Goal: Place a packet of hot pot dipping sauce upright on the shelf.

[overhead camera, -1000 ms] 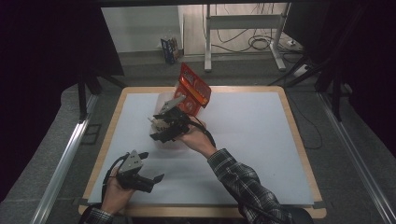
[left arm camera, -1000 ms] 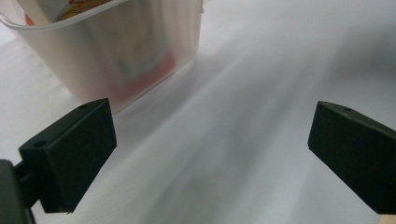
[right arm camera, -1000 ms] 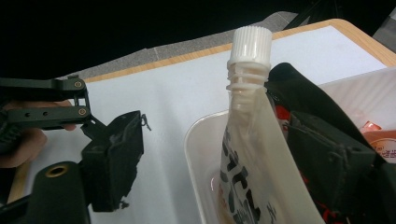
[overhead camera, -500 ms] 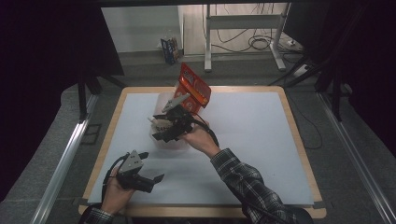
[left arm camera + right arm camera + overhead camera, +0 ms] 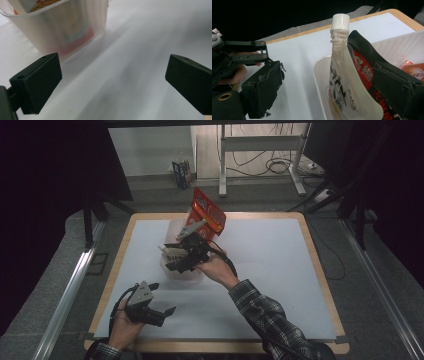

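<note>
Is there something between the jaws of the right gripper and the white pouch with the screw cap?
Nothing visible. In the right gripper view the white pouch stands in the translucent tub, directly between the right gripper's jaws, which have just been opening. One jaw lies beside it; the other stands apart over the table.

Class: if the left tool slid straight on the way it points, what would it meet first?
Probably the translucent tub: it lies ahead of the open left tool, slightly off to one side, so depth leaves it uncertain.

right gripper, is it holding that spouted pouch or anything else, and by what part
Nothing is held. The right gripper has just been opening; the white spouted pouch stands between its jaws in the clear tub, with a gap to the left pad. The left gripper is open over the bare mat.
</note>
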Tool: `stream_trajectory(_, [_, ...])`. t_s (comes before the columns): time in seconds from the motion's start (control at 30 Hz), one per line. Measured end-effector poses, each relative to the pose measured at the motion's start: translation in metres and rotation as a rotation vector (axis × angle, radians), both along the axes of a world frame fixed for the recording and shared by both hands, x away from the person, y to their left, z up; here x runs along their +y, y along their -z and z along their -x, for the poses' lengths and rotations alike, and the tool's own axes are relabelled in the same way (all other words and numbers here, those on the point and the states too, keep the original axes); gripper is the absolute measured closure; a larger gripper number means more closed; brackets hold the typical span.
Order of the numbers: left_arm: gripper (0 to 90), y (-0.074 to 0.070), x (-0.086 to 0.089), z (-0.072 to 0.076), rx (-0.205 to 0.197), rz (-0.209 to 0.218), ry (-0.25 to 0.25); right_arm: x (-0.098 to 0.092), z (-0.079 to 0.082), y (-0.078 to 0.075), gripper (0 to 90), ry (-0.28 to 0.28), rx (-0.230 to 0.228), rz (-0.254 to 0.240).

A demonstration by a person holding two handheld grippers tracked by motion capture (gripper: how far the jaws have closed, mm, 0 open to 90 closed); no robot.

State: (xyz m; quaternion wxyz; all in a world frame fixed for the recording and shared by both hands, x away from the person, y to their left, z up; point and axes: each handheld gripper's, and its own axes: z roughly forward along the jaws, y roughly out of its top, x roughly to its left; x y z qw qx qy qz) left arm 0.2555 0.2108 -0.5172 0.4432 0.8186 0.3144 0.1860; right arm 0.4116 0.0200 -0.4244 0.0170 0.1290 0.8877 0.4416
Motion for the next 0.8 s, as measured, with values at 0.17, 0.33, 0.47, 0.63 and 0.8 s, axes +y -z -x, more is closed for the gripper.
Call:
stream_trajectory(0.17, [0.5,-0.001,0.001,0.000,-0.009,0.004,-0.002,-0.003,0.002,-0.001,7.4,0.000,-0.004,0.006])
stream_trajectory(0.33, [0.5,-0.001,0.001,0.000,-0.011,0.002,-0.003,-0.006,0.004,0.000,4.8,-0.001,-0.020,0.021])
stream_trajectory(0.47, [0.4,-0.001,0.001,0.001,-0.014,0.001,-0.003,-0.010,0.005,0.000,3.8,0.002,-0.017,0.018])
stream_trajectory(0.63, [0.4,-0.001,0.001,0.001,-0.016,0.001,-0.003,-0.013,0.006,0.000,2.8,0.004,-0.017,0.018])
stream_trajectory(0.8, [0.4,-0.001,0.000,0.001,-0.018,-0.001,-0.003,-0.016,0.008,-0.001,2.4,0.008,-0.010,0.014])
